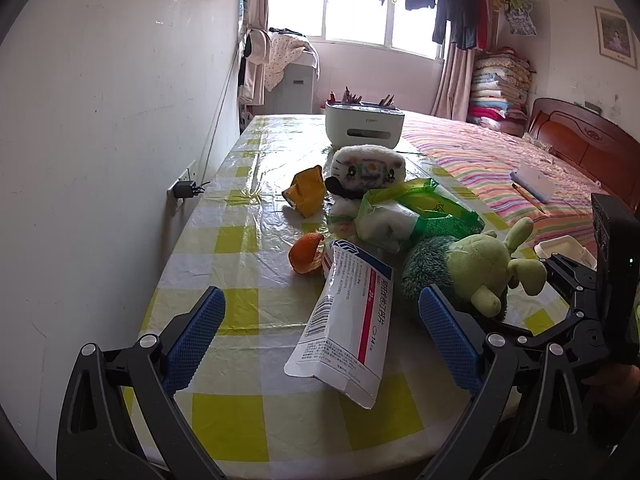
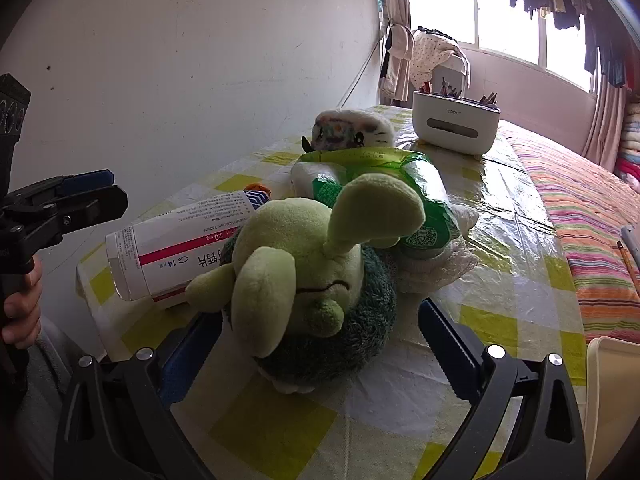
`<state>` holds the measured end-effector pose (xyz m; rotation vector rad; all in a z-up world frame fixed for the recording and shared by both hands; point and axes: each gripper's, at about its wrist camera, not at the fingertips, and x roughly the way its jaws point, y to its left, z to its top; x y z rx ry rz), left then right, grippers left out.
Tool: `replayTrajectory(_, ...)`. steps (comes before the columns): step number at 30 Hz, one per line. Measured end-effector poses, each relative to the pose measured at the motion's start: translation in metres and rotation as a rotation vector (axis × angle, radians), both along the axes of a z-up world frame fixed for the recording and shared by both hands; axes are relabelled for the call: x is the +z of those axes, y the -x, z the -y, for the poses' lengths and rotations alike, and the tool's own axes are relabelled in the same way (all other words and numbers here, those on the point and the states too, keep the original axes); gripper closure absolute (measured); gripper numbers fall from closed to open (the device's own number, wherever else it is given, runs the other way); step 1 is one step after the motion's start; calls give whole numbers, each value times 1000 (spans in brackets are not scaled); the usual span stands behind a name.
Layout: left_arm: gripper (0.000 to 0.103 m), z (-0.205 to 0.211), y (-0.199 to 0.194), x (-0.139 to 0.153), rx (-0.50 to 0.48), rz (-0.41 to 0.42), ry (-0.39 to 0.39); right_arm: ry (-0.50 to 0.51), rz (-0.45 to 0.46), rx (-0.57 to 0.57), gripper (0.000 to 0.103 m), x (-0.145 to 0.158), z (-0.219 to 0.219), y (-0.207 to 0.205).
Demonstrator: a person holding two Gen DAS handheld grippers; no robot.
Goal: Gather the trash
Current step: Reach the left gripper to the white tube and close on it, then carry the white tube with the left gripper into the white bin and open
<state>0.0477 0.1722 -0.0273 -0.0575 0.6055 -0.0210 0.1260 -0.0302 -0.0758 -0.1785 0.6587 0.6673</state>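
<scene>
Yellow-and-white checked plastic covers the table (image 1: 248,264), and my trash lies scattered across it. My left gripper (image 1: 320,336) hangs spread wide and holds nothing; the white medicine box (image 1: 346,320) lies flat between its blue pads, its near end close to the table's near edge, touching neither pad as far as I can see. Just beyond the box's far end sits an orange peel (image 1: 306,252), and farther back a crumpled yellow carton (image 1: 306,192). To the right of the box, a green plastic wrapper (image 1: 416,212) rests against a white plush toy (image 1: 370,172).

My right gripper (image 2: 320,344) is also spread wide and empty, its pads on either side of the green plush toy (image 2: 304,280), which fills the near view. A white organiser (image 1: 364,126) stands at the table's far end.
</scene>
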Motion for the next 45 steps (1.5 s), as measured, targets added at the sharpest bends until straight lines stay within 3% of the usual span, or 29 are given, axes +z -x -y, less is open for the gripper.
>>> replayTrajectory(4, 7, -4, -7, 0, 6, -15, 40, 9, -21, 13, 8, -3, -8, -10)
replayTrajectory(10, 7, -6, -18, -4, 6, -60, 69, 16, -41, 30, 28, -7, -11, -6)
replayTrajectory(15, 7, -2, -31, -10, 2, -95, 53, -73, -62, -9, 33, -4, 11, 2)
replayTrajectory(25, 9, 23, -59, -31, -12, -192, -41, -201, 76, -133, 33, 25, 73, 35)
replayTrajectory(26, 12, 27, -61, -32, -14, -201, -52, -211, 77, -148, 33, 26, 79, 35)
replayTrajectory(27, 25, 30, -62, -34, -21, -210, -61, -222, 78, -163, 33, 27, 84, 35)
replayTrajectory(28, 47, 33, -63, -35, -25, -220, -66, -230, 82, -179, 33, 28, 89, 37)
replayTrajectory(29, 55, 34, -64, -37, -17, -233, -74, -237, 88, -194, 33, 31, 94, 37)
replayTrajectory(36, 78, 33, -57, -26, 20, -181, 16, -303, 103, -300, 32, 37, 131, 37)
replayTrajectory(45, 81, 68, -38, 7, -12, -13, 8, -353, 128, -392, 33, 39, 158, 41)
